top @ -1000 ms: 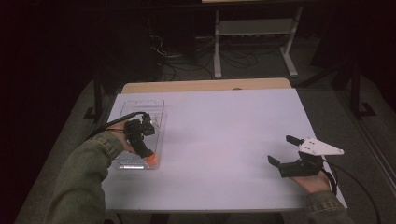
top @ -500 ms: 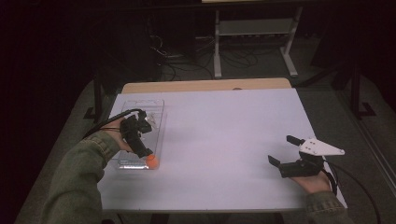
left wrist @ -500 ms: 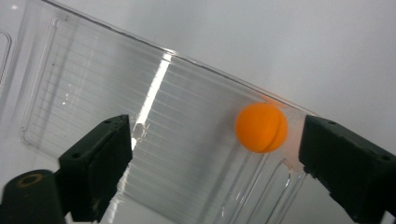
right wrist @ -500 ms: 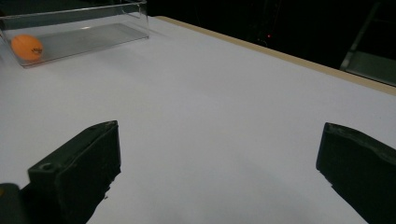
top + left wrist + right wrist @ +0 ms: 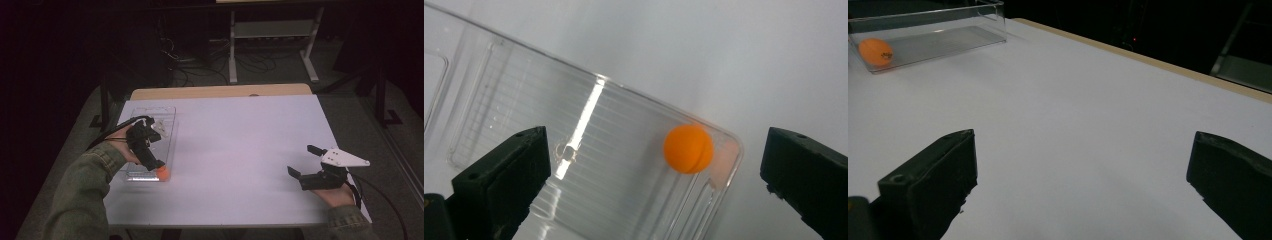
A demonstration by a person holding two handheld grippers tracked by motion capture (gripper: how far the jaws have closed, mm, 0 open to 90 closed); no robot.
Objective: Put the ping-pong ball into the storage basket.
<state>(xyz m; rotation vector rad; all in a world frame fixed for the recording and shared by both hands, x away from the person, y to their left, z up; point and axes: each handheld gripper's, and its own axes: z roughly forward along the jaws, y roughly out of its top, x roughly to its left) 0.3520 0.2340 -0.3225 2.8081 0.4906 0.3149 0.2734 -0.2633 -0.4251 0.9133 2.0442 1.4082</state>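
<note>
An orange ball (image 5: 163, 173) lies in the near right corner of a clear plastic tray (image 5: 167, 117) at the table's left. My left gripper (image 5: 152, 157) hangs just above that corner and points down. Its jaws have just been opening. In the left gripper view the left gripper (image 5: 651, 167) stands wide open, and the ball (image 5: 688, 149) rests on the tray (image 5: 524, 100) floor, touching neither jaw. My right gripper (image 5: 301, 160) sits open near the table's front right with nothing between its jaws. Its own view has the right gripper (image 5: 1083, 165) over bare table, with the ball (image 5: 875, 51) far off in the tray (image 5: 948, 20).
The white table (image 5: 240, 135) has a wooden strip (image 5: 220, 92) along its far edge. Behind it, on the dark floor, are a metal stand (image 5: 272, 30) and loose cables (image 5: 200, 65). A cable (image 5: 110, 137) trails from the left gripper.
The left gripper's jaws have opened and the gripper has drawn back slightly from the ball, which stays in the tray's corner. The right gripper has not moved.
</note>
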